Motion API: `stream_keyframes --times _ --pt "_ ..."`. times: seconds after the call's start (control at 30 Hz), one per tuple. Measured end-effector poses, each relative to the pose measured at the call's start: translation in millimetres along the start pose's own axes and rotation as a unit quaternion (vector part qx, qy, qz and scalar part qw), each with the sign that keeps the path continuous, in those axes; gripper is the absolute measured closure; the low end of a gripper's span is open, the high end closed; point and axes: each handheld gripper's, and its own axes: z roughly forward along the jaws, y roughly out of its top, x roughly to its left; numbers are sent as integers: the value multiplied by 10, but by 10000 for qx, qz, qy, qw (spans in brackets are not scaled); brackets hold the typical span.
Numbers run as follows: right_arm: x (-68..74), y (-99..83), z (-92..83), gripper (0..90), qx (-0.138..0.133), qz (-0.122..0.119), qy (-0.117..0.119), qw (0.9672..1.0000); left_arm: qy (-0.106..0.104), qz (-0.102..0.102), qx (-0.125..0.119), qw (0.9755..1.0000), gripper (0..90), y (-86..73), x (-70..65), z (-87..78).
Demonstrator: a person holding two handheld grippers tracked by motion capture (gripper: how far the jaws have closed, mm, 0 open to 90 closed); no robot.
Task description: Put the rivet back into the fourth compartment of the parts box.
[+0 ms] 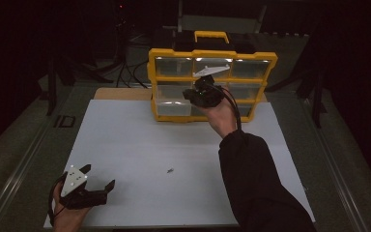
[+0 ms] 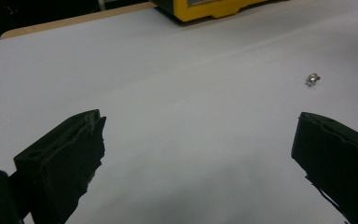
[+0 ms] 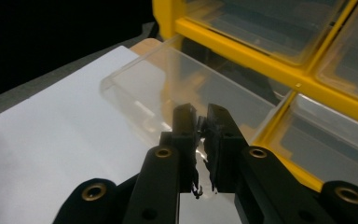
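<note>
**Open drawer just ahead of the closed right tool**

Clear drawer (image 3: 135,88) pulled out of the bottom row of the yellow organizer (image 1: 212,53), at its 9 o'clock end. Seen in the right gripper view just beyond the tips of the right tool (image 3: 200,114), toward 11 o'clock. In the high view, drawer (image 1: 173,107) lying at about 8 o'clock from that tool (image 1: 204,94), with its long side running from 9 to 3 o'clock. Tool raised before the middle row, jaws pressed together. Cannot tell if something tiny is pinched between them.

Probably a short move toward 8 o'clock and down needed to come over the open drawer.

Small metal part (image 1: 170,170) loose on the white sheet (image 1: 125,145), well apart from the organizer, toward 6 o'clock. Nearer to the left tool (image 1: 98,176), which rests low at the sheet's 7 o'clock corner with jaws wide apart and nothing between them. From that tool (image 2: 199,122), part (image 2: 313,79) at about 2 o'clock.

Sheet spread on a wooden desk (image 1: 121,93). Dark room around.
</note>
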Motion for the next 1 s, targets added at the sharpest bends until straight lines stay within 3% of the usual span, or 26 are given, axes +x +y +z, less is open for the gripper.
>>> stream_keyframes --times 0.1,0.13,0.17,0.23,0.33,0.37,0.4,0.5,0.53,0.63,0.9,1.0 --pt "-13 12 19 822 5 10 -43 10000 -1 11 9 10000 30 0 0 -2" --pt "-31 23 25 646 -69 43 -25 10000 -3 19 15 10000 30 -2 0 -4" --pt "-31 23 25 646 -69 43 -25 10000 -3 19 15 10000 30 -2 0 -4" --pt "-41 26 4 427 -188 97 60 9998 2 21 23 10000 30 -4 1 -7" --pt "-35 26 -47 309 -258 43 141 9996 1 16 22 10000 30 -4 0 -6" --pt "-35 26 -47 309 -258 43 141 9996 1 16 22 10000 30 -4 0 -6" --pt "-16 26 -89 247 -265 -61 179 9995 1 19 25 10000 30 -3 -4 -7" --pt "22 19 -114 223 -156 -219 238 9994 -2 21 29 10000 30 -3 -2 -4" --pt "73 8 -125 201 25 -378 291 9989 0 22 29 10000 30 -4 -4 -3" --pt "137 -15 -134 187 234 -611 385 9971 1 17 27 10000 30 -4 -4 -5" --pt "234 -83 -132 167 668 -963 486 9919 3 10 31 10000 29 -5 -1 -8" --pt "249 -96 -130 165 731 -979 491 9913 4 1 23 10000 29 -5 -2 -7"
